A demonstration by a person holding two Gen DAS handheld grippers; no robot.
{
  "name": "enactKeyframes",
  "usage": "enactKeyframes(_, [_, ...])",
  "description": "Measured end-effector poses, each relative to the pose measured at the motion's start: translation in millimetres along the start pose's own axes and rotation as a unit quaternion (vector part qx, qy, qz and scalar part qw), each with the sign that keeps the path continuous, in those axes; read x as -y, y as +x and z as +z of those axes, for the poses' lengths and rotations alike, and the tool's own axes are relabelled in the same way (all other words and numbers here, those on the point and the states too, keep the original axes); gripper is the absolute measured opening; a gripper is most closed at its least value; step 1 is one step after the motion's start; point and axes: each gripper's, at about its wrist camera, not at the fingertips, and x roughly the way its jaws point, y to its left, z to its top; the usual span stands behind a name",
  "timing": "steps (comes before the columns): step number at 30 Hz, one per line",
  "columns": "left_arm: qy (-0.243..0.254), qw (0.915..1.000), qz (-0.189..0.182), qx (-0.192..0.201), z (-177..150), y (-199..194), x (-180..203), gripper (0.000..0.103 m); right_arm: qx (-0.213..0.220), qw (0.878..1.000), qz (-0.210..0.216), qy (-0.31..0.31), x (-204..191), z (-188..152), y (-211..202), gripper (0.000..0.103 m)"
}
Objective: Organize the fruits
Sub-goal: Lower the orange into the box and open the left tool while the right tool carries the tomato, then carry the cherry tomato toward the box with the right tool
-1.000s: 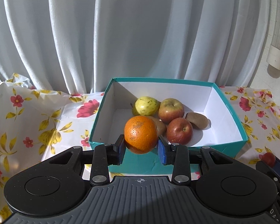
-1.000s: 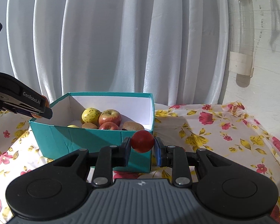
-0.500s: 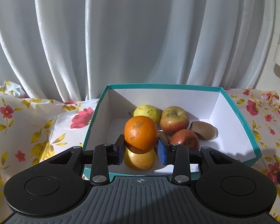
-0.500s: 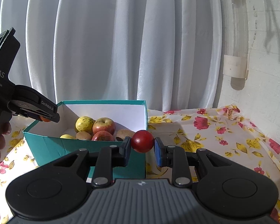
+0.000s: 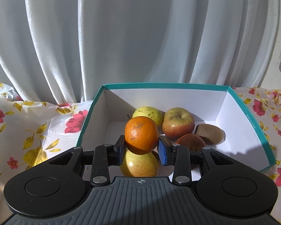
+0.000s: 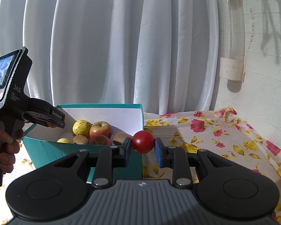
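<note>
My left gripper (image 5: 141, 148) is shut on an orange (image 5: 141, 135) and holds it over the near left part of a teal box (image 5: 159, 85). Inside lie a yellow-green pear (image 5: 149, 113), an apple (image 5: 178, 122), a red apple (image 5: 190, 142), a kiwi (image 5: 208, 135) and a yellow apple (image 5: 140, 166) under the orange. My right gripper (image 6: 142, 150) is shut on a small red fruit (image 6: 142, 144) just outside the box's (image 6: 65, 150) right near corner. The left gripper (image 6: 46, 120) shows over the box's left side.
A floral cloth (image 6: 206, 131) covers the table around the box. White curtains (image 5: 140, 37) hang behind. A white wall with a clear tube (image 6: 232, 37) stands on the right. A hand (image 6: 7, 140) holds the left gripper's handle.
My left gripper has moved forward with the orange, from in front of the box to over its inside. My right gripper has risen a little with the red fruit.
</note>
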Motion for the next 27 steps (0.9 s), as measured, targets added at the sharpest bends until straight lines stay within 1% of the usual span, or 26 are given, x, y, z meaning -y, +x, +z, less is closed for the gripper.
enactKeyframes(5, [0.003, 1.0000, -0.005, -0.006, 0, 21, 0, 0.039, -0.001, 1.000, -0.004, 0.001, 2, 0, -1, 0.026])
enactKeyframes(9, [-0.002, 0.9996, -0.014, -0.023, -2, 36, -3, 0.039, -0.001, 1.000, -0.008, 0.003, 4, 0, -2, 0.026])
enactKeyframes(15, [-0.001, 0.9988, -0.016, -0.046, -7, 51, -4, 0.040, -0.002, 1.000, -0.009, 0.006, 7, -1, -3, 0.026])
enactKeyframes(18, [0.004, 0.9990, -0.013, -0.042, -9, 53, -3, 0.040, -0.003, 1.000, -0.010, 0.007, 7, -2, -3, 0.026])
enactKeyframes(20, [0.003, 0.9990, -0.018, -0.041, -9, 53, -3, 0.042, -0.004, 1.000, -0.010, 0.008, 8, -1, -2, 0.026])
enactKeyframes(21, [0.003, 0.9991, -0.019, -0.039, -9, 53, -2, 0.046, -0.004, 1.000, -0.010, 0.009, 8, -1, -3, 0.026])
enactKeyframes(22, [0.005, 0.9991, -0.019, -0.037, -9, 53, -2, 0.058, -0.003, 1.000, -0.010, 0.009, 8, -1, -3, 0.026])
enactKeyframes(23, [0.006, 0.9992, -0.021, -0.034, -9, 52, -2, 0.062, -0.003, 1.000, -0.010, 0.009, 8, -1, -3, 0.026])
enactKeyframes(24, [0.008, 0.9993, -0.021, -0.030, -9, 50, -1, 0.070, -0.002, 1.000, -0.009, 0.009, 8, -1, -3, 0.026])
enactKeyframes(25, [0.009, 0.9994, -0.019, -0.027, -9, 49, -1, 0.084, -0.002, 1.000, -0.010, 0.009, 8, -1, -3, 0.026])
enactKeyframes(27, [0.006, 0.9997, -0.016, -0.018, -7, 43, -2, 0.100, -0.001, 1.000, -0.009, 0.009, 9, -1, -3, 0.026])
